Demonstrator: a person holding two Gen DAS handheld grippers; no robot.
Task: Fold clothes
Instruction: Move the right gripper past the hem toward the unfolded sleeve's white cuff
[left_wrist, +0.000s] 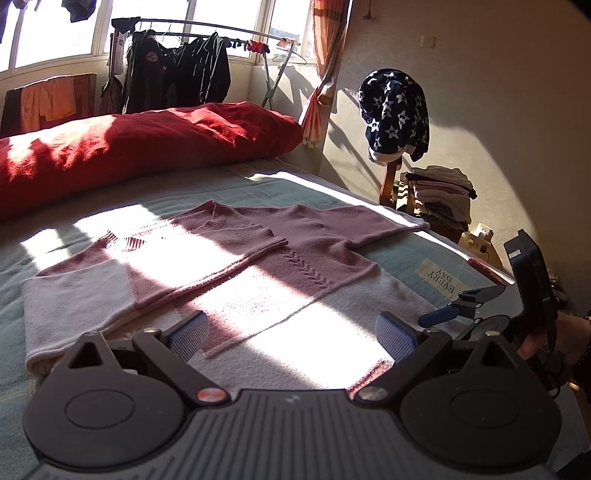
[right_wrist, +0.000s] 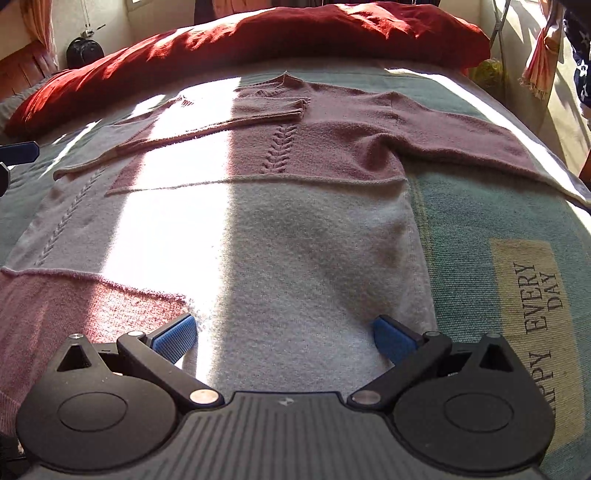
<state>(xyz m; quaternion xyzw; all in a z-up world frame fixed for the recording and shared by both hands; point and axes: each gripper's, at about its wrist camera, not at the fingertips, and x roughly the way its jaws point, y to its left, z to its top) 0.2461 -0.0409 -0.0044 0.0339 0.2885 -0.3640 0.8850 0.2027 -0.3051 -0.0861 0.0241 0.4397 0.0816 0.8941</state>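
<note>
A pink and pale grey knitted sweater (left_wrist: 236, 266) (right_wrist: 295, 206) lies flat on the bed, neck toward the red pillow. One sleeve is folded across the chest; the other sleeve (right_wrist: 480, 144) stretches out to the right. My left gripper (left_wrist: 293, 336) is open just above the sweater's lower part, with nothing between its blue pads (left_wrist: 190, 334). My right gripper (right_wrist: 284, 338) is open too, low over the pale hem area, and holds nothing. In the left wrist view the right gripper's blue fingertip (left_wrist: 439, 315) shows at the right, held by a hand (left_wrist: 546, 343).
A teal bedspread (right_wrist: 480, 236) with a "HAPPY EVERY DAY" label (right_wrist: 535, 314) covers the bed. A long red pillow (left_wrist: 140, 147) lies at the far side. Beyond stand a clothes rack (left_wrist: 177, 74) by the window, a star-patterned garment (left_wrist: 395, 110) on a stand and a stack of folded clothes (left_wrist: 439, 195).
</note>
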